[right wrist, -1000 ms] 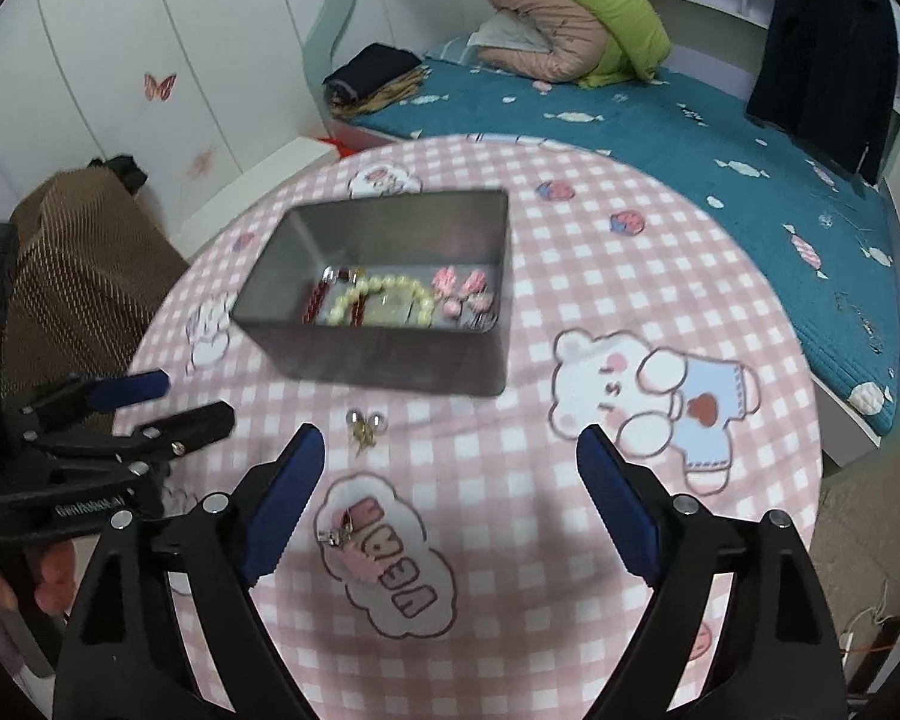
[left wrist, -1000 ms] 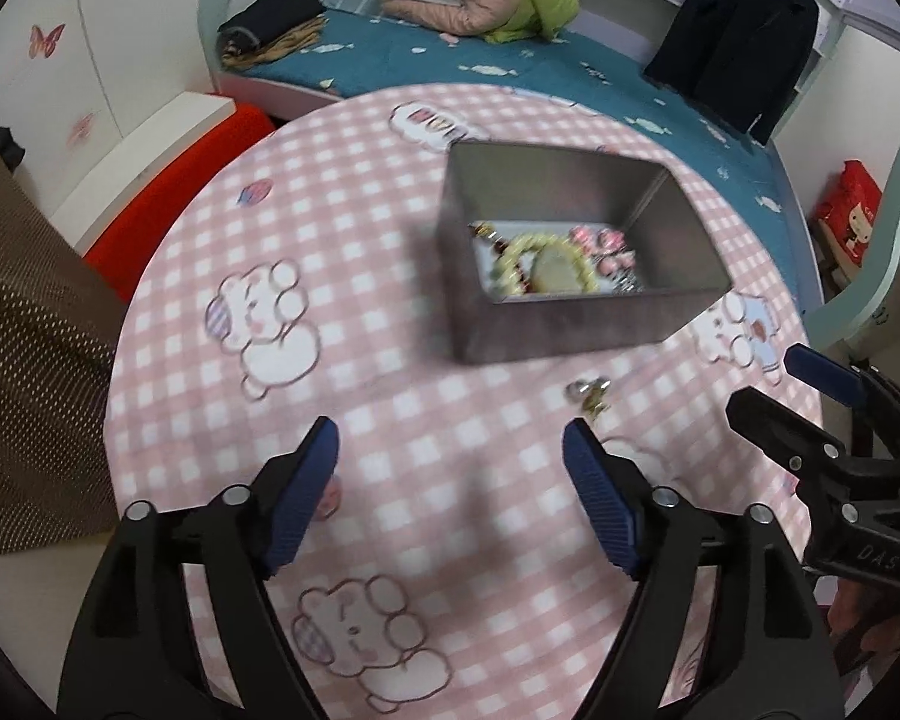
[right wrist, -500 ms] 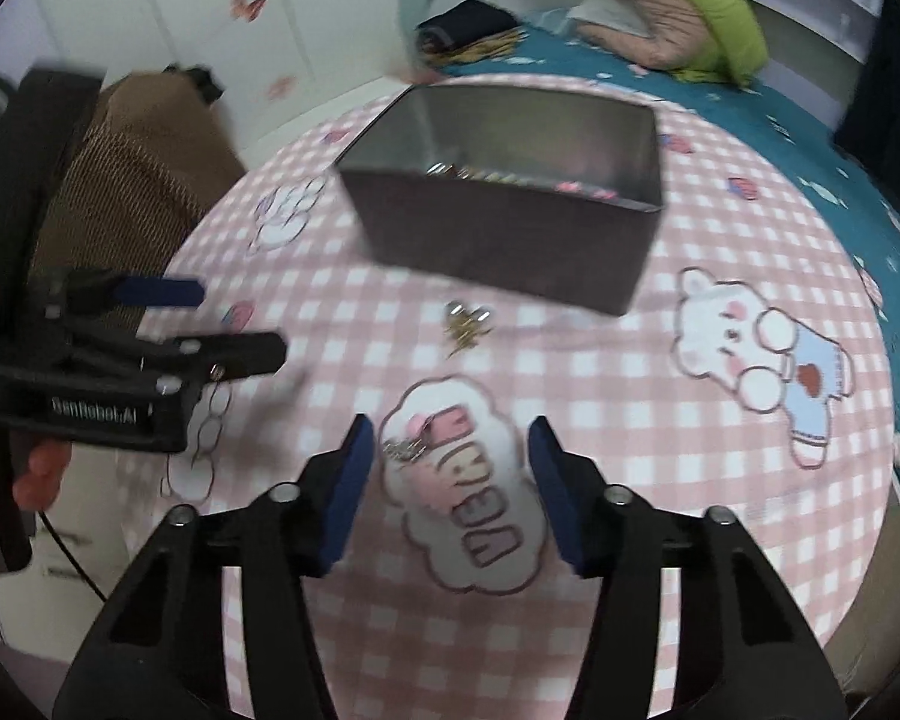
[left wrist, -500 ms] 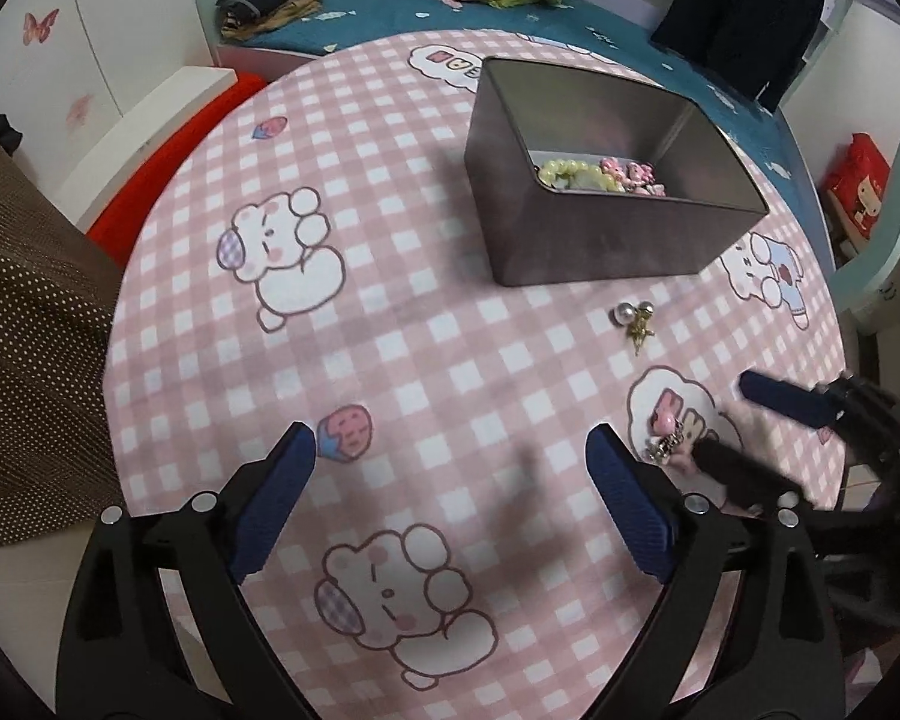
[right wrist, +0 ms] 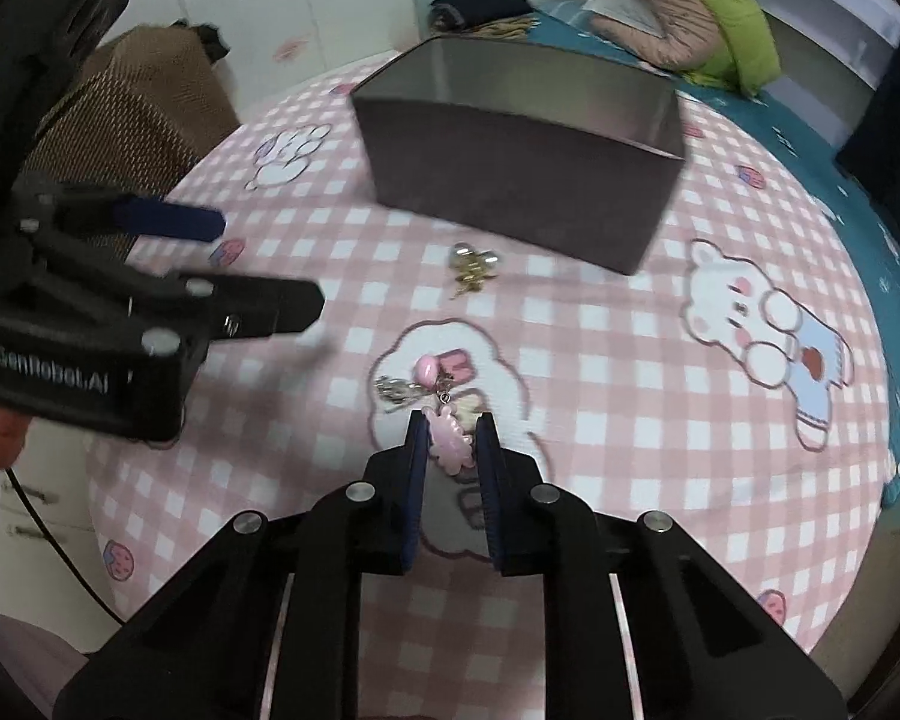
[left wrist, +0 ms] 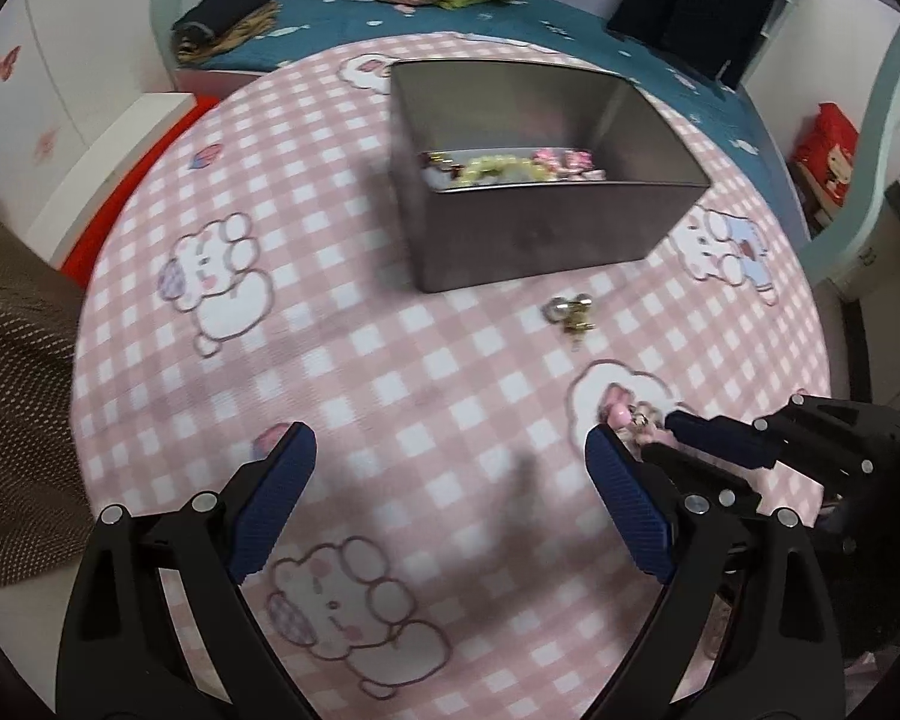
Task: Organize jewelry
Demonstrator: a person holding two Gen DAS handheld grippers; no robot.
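A grey metal box [left wrist: 546,228] stands on the pink checked table [left wrist: 390,396]; it holds a bead bracelet [left wrist: 492,167] and pink pieces. In front of it lie pearl-and-gold earrings [left wrist: 570,313] [right wrist: 474,267]. My right gripper [right wrist: 450,429] is shut on a pink charm keychain [right wrist: 447,444], whose clasp and pink bead [right wrist: 423,369] lie just ahead on the cloth. In the left wrist view the keychain [left wrist: 621,414] sits at the right gripper's tips [left wrist: 669,438]. My left gripper [left wrist: 450,480] is open and empty, left of it.
The round table's front edge is close to both grippers. A brown knitted chair back [right wrist: 132,102] stands left. A bed with teal cover [left wrist: 510,12] and clothes lies behind the table. The left gripper [right wrist: 222,264] shows in the right wrist view.
My right gripper dropped toward the table and closed on the pink keychain. My left gripper drew back from the box and stayed open.
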